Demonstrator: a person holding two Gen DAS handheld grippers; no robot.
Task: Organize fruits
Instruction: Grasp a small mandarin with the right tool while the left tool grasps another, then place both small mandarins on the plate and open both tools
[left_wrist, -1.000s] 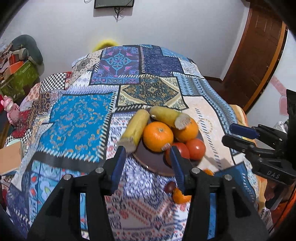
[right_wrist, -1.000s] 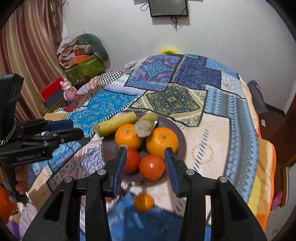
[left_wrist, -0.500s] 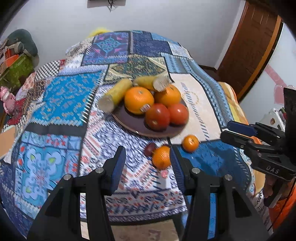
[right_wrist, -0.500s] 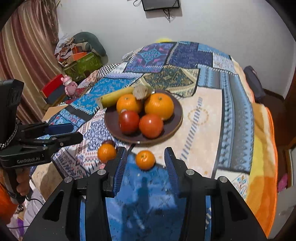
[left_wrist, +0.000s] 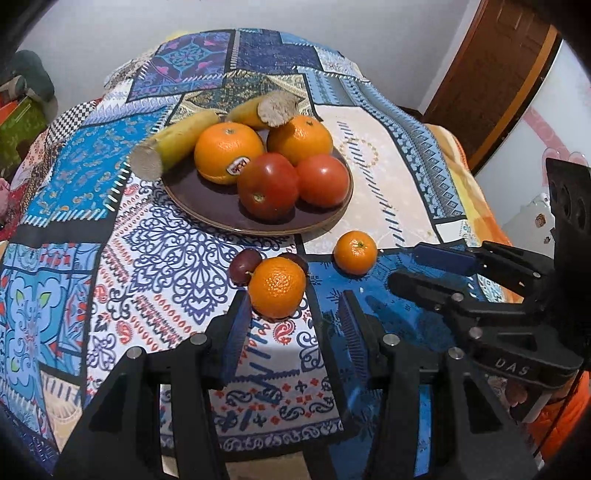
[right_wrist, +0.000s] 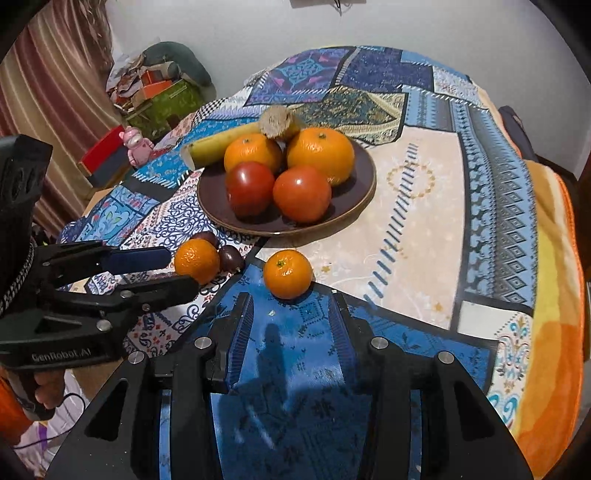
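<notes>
left claw (left_wrist: 291, 314): part-open, empty, mandarin (left_wrist: 277, 287) just ahead between its tips | right claw (right_wrist: 290, 314): part-open, empty, small mandarin (right_wrist: 288, 273) just ahead | plate (right_wrist: 364, 184) beyond, likely destination

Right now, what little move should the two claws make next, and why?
Probably ease each claw forward and down around its own small orange. The left claw is open with one small orange just ahead of its tips, the right claw likewise behind the other. Both oranges lie on the cloth, outside the brown plate.
</notes>
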